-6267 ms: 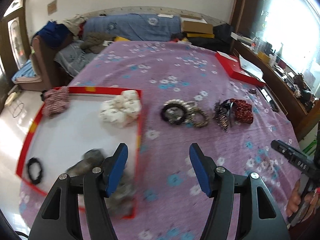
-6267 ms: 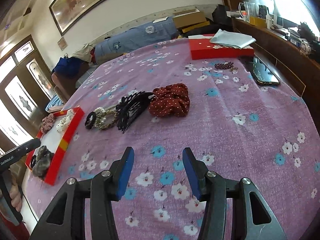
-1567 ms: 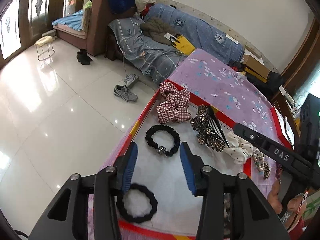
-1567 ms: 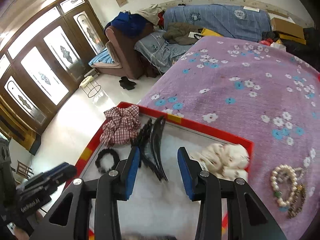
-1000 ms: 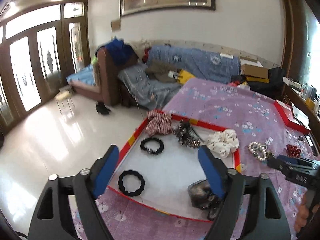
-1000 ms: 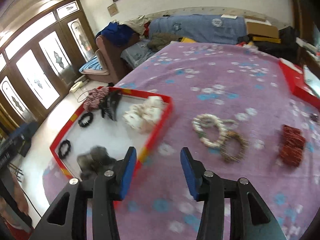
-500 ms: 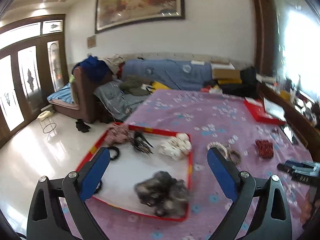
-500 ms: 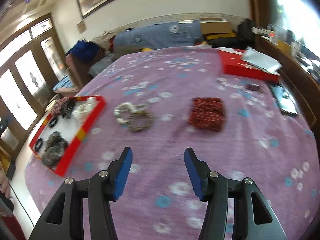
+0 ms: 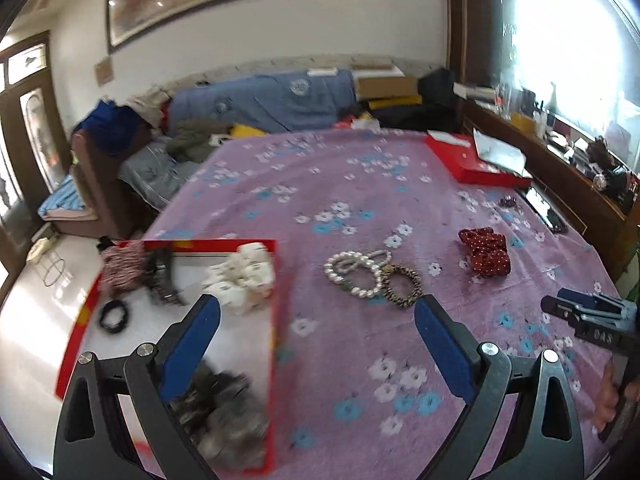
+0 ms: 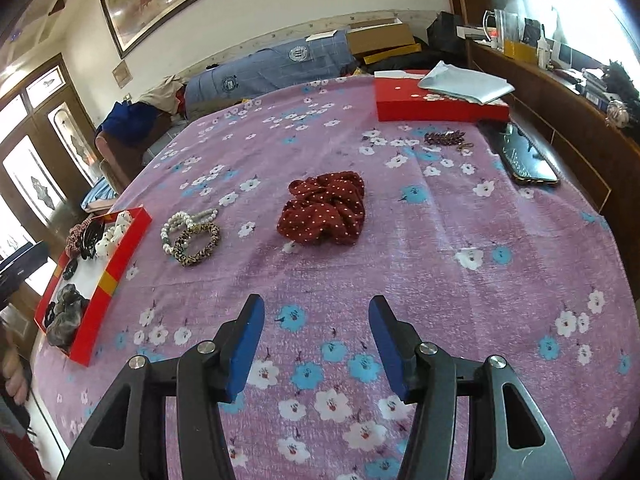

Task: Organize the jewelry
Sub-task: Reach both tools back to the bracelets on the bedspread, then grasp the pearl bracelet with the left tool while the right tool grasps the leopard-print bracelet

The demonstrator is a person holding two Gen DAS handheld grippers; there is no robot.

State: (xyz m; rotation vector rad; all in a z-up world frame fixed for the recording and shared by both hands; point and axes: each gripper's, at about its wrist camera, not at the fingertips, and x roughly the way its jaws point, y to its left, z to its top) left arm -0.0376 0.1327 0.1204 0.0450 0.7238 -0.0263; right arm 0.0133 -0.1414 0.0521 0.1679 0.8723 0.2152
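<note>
A red-rimmed white tray [image 9: 276, 312] [image 10: 120, 256] sits at the table's left edge. It holds a plaid scrunchie [image 9: 120, 266], a black claw clip [image 9: 162, 276], a white scrunchie [image 9: 242, 278], a black hair tie [image 9: 113, 316] and a grey furry scrunchie [image 9: 224, 412]. On the purple cloth lie pearl bracelets [image 9: 354, 274] [image 10: 180, 224], a leopard hair tie [image 9: 402, 284] [image 10: 198, 242] and a red dotted scrunchie [image 9: 486, 250] [image 10: 324, 208]. My left gripper [image 9: 316, 344] is open over the tray's right rim. My right gripper [image 10: 316, 340] is open, short of the red scrunchie.
A red box [image 10: 440, 106] with a pale cloth [image 10: 466, 84] lies at the far right. A phone [image 10: 524, 156] and a small brown chain [image 10: 446, 138] lie near the right edge. A sofa [image 9: 260, 104] with clothes stands behind the table.
Both grippers have swung right from the tray. The left one has come lower and nearer the tray rim. The right one now faces the red scrunchie from closer.
</note>
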